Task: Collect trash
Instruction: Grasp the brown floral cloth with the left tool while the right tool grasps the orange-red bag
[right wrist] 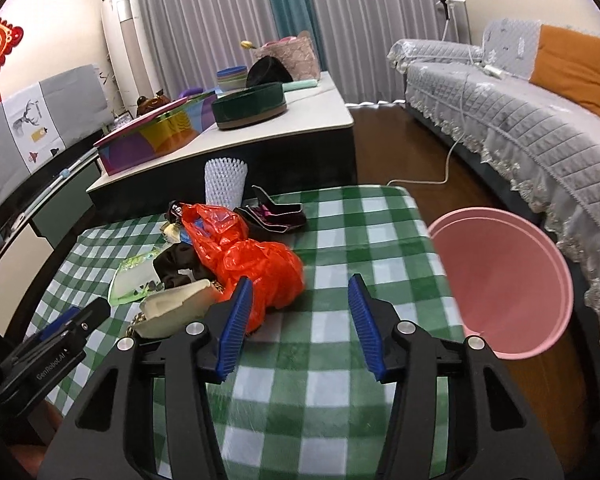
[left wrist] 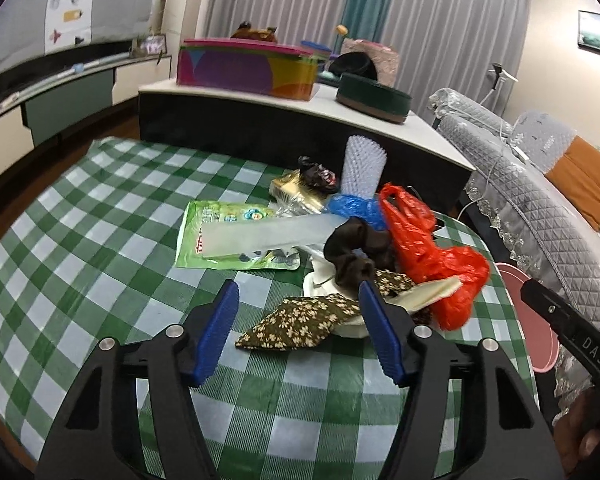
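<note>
Step in hand: approach, nothing picked up yet; left gripper (left wrist: 298,308) released and empty, just short of the floral brown fabric pouch (left wrist: 300,322) at the near edge of the heap on the green-checked tablecloth (left wrist: 100,220). Right gripper (right wrist: 300,304) likewise spread and empty, crumpled red plastic bag (right wrist: 256,268) touching its left finger, round pink plastic bin (right wrist: 508,284) beyond its right finger (off the table edge). Next, by judgement: close on one piece, then carry it rightward over the bin.

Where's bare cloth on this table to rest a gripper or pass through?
Bare checked tablecloth lies between the red plastic bag and the pink bin, under the open right gripper. Another patch lies left of the green pouch, toward the table's far-left corner. Crowded: the pile ahead of the open left gripper.
</note>
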`<state>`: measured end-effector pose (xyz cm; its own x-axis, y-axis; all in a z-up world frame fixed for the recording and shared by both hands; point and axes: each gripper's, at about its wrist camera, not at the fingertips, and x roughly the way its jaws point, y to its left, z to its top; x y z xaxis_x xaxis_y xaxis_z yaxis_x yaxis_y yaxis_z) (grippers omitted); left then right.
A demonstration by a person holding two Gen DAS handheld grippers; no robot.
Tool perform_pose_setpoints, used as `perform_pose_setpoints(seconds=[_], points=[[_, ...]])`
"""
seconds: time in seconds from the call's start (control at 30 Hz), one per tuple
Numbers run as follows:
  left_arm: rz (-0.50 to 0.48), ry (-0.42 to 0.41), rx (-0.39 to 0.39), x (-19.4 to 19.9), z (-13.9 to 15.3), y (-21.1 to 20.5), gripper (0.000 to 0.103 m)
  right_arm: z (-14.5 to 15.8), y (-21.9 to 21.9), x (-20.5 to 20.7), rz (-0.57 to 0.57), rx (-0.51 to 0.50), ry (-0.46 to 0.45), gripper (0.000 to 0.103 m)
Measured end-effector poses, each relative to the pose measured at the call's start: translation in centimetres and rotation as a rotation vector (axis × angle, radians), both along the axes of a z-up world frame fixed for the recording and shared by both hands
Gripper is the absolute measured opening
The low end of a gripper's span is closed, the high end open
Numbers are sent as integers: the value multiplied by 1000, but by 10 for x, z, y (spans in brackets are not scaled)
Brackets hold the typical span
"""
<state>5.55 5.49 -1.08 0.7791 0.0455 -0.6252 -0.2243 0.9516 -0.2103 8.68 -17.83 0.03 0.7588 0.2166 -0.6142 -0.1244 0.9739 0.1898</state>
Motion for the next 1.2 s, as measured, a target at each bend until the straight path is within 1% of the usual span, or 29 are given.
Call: perform_pose_setpoints(seconds=[0.13, 0.2, 0.27, 0.4, 0.47, 0.53, 0.57, 0.6, 0.63, 0.67, 0.7, 0.73, 0.77, 0.8, 0.83, 0.87, 0.9, 0.93, 1.0, 1.2], points=[[-3, 36, -42, 16, -10, 6, 62, -10, 7, 20, 26, 15, 33, 53], [-12, 71, -75, 24, -18, 8, 62, -16, 11, 31, 50, 34, 62, 61], [-16, 110, -125, 29, -27, 10, 62, -21, 14, 37, 66, 38, 79, 62], [-25, 142, -154, 34, -36, 8, 62, -34, 20, 48, 86, 40, 113, 62], [-30, 153, -149, 35, -38, 6, 62, -38, 21, 51, 90, 40, 122, 61], [-35, 171, -139, 36, -42, 4, 61, -41, 23, 52, 99, 38, 127, 57], [-37, 176, -148, 36, -43, 4, 61, -41, 24, 52, 106, 38, 130, 53], [-41, 180, -154, 36, -45, 4, 58, -42, 26, 51, 118, 36, 131, 48], [-44, 186, -152, 37, -45, 4, 54, -41, 27, 50, 124, 31, 130, 47], [-47, 190, -148, 37, -45, 4, 53, -40, 28, 49, 127, 25, 127, 43], [-51, 190, -149, 37, -45, 4, 50, -40, 28, 49, 128, 19, 125, 39], [-57, 191, -153, 37, -45, 4, 42, -39, 28, 48, 129, 13, 123, 36], [-65, 194, -150, 37, -45, 3, 39, -39, 28, 48, 130, 12, 123, 30], [-70, 201, -135, 37, -45, 2, 32, -38, 27, 47, 131, 13, 123, 27], [-74, 203, -125, 37, -45, 1, 25, -37, 26, 47, 130, 12, 122, 25], [-76, 203, -118, 36, -44, 1, 23, -36, 24, 46, 129, 11, 120, 23], [-78, 198, -116, 35, -43, 1, 18, -34, 23, 44, 125, 6, 112, 21], [-81, 192, -107, 34, -41, 1, 13, -32, 22, 43, 123, 4, 106, 20], [-88, 179, -83, 33, -37, 0, 6, -27, 19, 39, 115, -2, 87, 19], [-93, 116, -32, 22, -19, -2, 5, -11, 7, 27, 86, -10, 42, 18]])
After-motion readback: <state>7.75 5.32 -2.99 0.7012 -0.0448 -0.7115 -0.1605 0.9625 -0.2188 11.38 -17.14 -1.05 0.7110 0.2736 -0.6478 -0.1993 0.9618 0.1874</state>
